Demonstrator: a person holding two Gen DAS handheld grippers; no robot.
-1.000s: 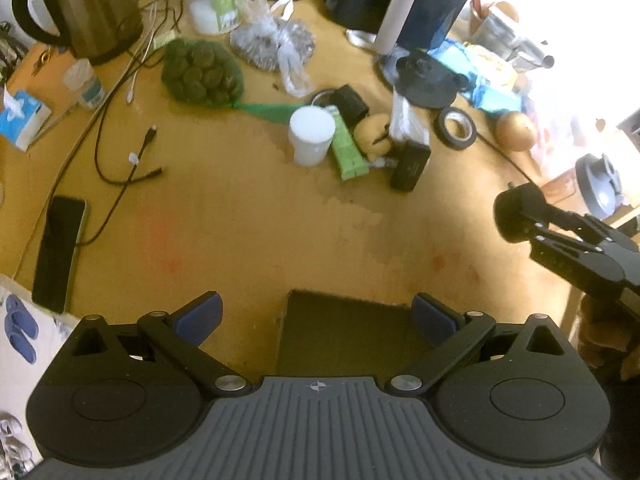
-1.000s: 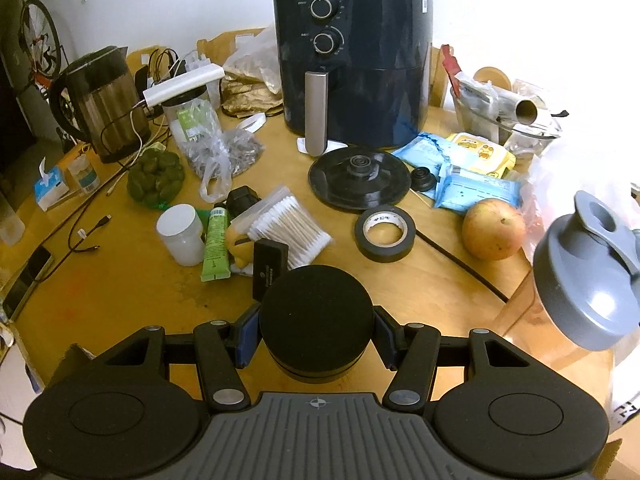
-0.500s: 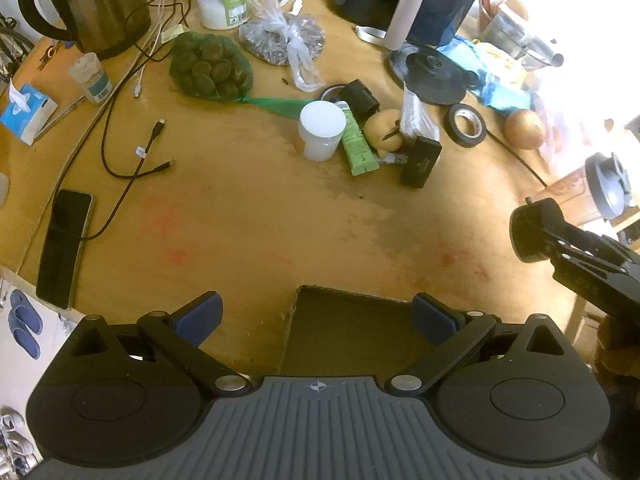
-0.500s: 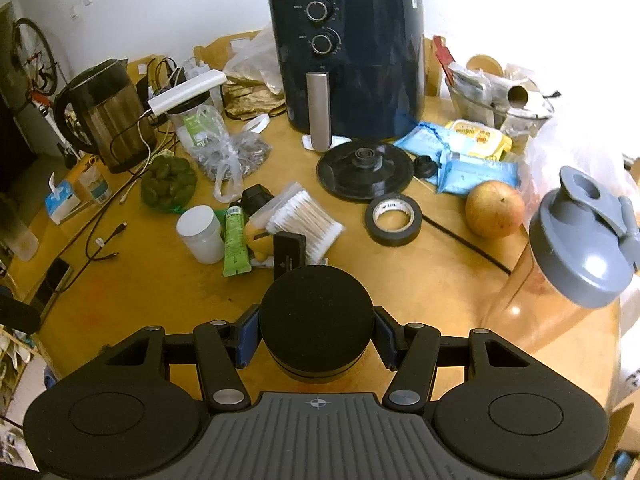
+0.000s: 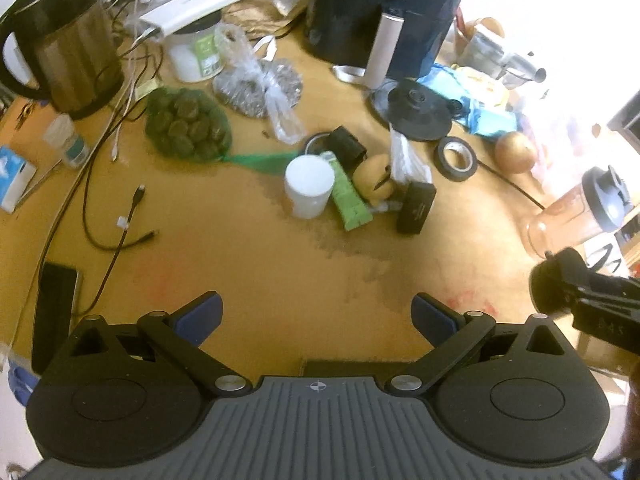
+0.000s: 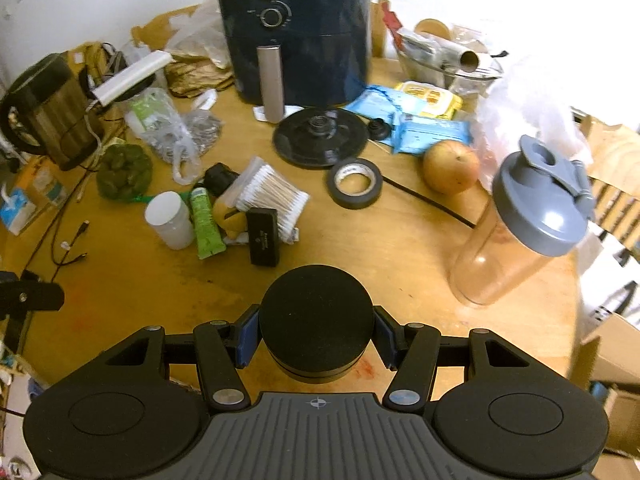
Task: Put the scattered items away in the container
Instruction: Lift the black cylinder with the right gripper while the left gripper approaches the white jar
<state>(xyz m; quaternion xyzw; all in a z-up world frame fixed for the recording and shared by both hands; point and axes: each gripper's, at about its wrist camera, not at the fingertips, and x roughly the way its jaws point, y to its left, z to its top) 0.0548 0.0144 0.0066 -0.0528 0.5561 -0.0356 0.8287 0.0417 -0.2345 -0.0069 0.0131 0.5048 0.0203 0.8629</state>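
My right gripper (image 6: 316,340) is shut on a round black jar (image 6: 316,322) and holds it above the near part of the wooden table (image 6: 400,248). My left gripper (image 5: 316,316) is open and empty above the table's near edge; only a thin dark strip of the box (image 5: 352,368) shows just under it. A cluster of items lies mid-table: a white jar (image 6: 168,220), a green tube (image 6: 205,222), a yellow toy (image 6: 228,216), a black case (image 6: 262,236), a pack of cotton swabs (image 6: 272,194) and a tape roll (image 6: 354,182). The right gripper with the black jar (image 5: 554,286) shows at the right in the left wrist view.
An air fryer (image 6: 296,32), a kettle (image 6: 48,108), a black round base (image 6: 320,136), an apple (image 6: 450,166), a shaker bottle (image 6: 520,232), bags, wipes packs and cables crowd the table's back and sides. A phone (image 5: 54,312) lies at the left edge.
Both grippers have pulled back and up, so more of the table shows. The dark box has slid almost out of the left wrist view. The right gripper still holds the black jar.
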